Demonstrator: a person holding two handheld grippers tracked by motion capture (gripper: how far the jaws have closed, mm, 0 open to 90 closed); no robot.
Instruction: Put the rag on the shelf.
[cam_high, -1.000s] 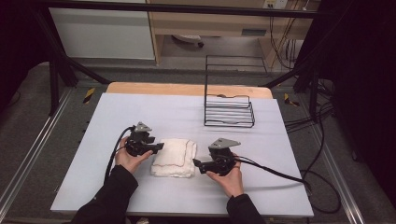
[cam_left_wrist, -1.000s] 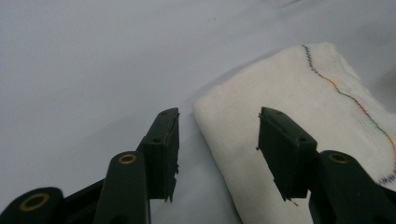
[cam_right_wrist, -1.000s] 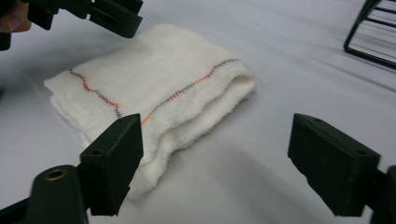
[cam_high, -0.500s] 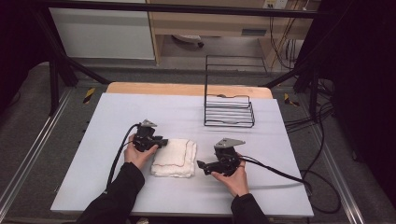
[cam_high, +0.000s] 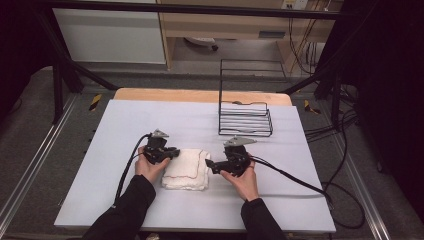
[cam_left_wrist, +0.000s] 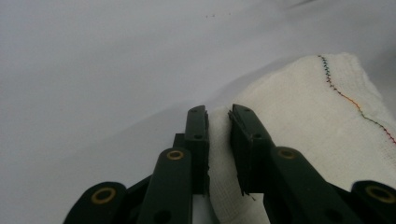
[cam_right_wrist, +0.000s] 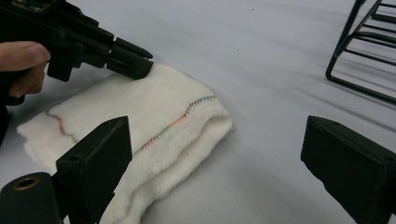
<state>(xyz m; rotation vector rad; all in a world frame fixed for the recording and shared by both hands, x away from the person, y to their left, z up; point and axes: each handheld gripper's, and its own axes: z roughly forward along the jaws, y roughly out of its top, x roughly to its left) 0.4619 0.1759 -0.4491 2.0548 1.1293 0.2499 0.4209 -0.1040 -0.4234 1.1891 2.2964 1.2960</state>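
Jaws of the left gripper (cam_left_wrist: 218, 122) have just been closing, and now they pinch a fold of the white cloth (cam_left_wrist: 317, 116) between them. The cloth bulges up between the two black pads in the left gripper view. Jaws of the right gripper (cam_right_wrist: 212, 163) stand wide apart, and nothing is between them but the bare top of the desk. They have just come a little closer together.

The cloth (cam_high: 186, 168) is folded into a thick soft pad. It lies on the desk (cam_high: 125, 120), nearer the front edge than the back edge, about in the middle from side to side. A thin stitched line of many colors runs across its top.

The left gripper (cam_high: 170, 152) holds the cloth at its left back corner. The right gripper (cam_high: 209, 166) is just beside the right edge of the cloth, with its tips pointing at it. Whether it touches the cloth cannot be told. In the right gripper view the cloth (cam_right_wrist: 154, 126) lies ahead and to the left, and the left gripper (cam_right_wrist: 133, 60) sits on its far corner.

A black wire rack (cam_high: 245, 117) stands near the back right part of the desk, well apart from the cloth.
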